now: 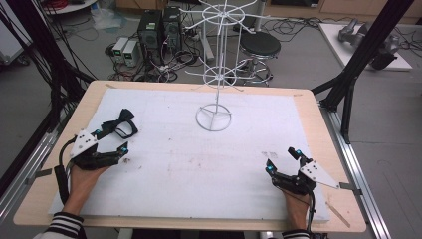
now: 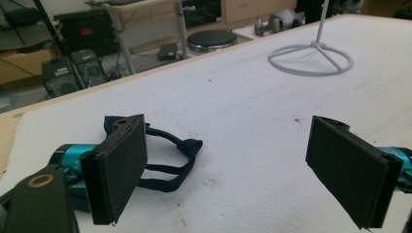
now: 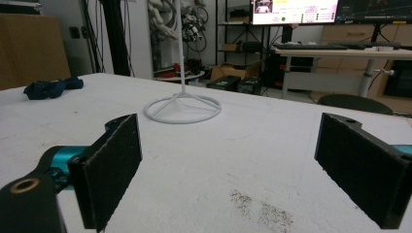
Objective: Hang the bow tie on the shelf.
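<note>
A dark navy bow tie with its strap (image 1: 120,125) lies on the white mat at the left, and it appears again just past the left jaw (image 2: 170,155) and as a dark bundle far off (image 3: 51,88). My left gripper (image 1: 109,141) rests open on the mat right beside the bow tie, nothing between its pads. My right gripper (image 1: 281,160) rests open at the front right of the mat, empty. A white wire display stand (image 1: 215,74) stands upright at the back middle, with its ring base (image 2: 311,59) (image 3: 182,108) flat on the mat.
The white mat (image 1: 199,159) covers most of a wooden table (image 1: 326,149). Black frame posts (image 1: 358,59) rise at the right and left. Computer towers (image 1: 159,30), cables and a round stool (image 1: 260,46) stand on the floor behind the table.
</note>
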A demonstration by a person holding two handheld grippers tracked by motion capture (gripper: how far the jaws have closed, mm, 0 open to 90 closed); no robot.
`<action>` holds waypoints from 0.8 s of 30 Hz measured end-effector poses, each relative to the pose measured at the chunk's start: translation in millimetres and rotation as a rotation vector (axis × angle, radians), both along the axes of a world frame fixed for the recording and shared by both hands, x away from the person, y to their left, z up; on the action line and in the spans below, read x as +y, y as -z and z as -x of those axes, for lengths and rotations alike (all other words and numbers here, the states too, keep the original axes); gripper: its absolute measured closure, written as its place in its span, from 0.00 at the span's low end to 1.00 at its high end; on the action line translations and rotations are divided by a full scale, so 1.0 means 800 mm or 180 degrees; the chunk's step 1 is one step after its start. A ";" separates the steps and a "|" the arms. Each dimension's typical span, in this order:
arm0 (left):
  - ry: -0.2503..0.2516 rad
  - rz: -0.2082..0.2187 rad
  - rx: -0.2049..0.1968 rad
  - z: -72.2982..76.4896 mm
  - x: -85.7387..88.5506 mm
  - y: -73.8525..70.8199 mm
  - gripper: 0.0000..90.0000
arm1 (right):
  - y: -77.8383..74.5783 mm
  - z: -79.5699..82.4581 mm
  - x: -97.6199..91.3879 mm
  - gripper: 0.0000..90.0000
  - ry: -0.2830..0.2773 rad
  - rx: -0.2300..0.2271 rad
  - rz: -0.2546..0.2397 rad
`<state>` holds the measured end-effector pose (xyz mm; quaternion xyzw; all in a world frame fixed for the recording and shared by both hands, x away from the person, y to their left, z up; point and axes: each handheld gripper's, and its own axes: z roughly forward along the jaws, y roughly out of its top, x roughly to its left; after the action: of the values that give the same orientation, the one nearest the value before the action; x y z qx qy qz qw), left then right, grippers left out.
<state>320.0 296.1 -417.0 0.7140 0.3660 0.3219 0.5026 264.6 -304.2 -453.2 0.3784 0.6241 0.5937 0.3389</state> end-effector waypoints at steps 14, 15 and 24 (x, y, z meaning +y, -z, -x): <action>0.0097 -0.0264 0.0451 -0.049 0.000 -0.022 0.18 | 0.000 0.000 0.000 0.10 -0.0001 -0.0002 -0.0004; 0.0109 -0.0275 0.0487 -0.052 0.000 -0.023 0.18 | 0.000 0.000 0.000 0.10 -0.0001 -0.0002 -0.0004; 0.0218 -0.0422 0.0711 -0.075 -0.006 -0.029 0.21 | 0.000 -0.001 -0.001 0.10 0.0010 -0.0003 -0.0001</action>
<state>380.4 291.7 -394.1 0.7891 0.3731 0.2465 0.4212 265.3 -304.7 -453.1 0.3791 0.6232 0.5934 0.3402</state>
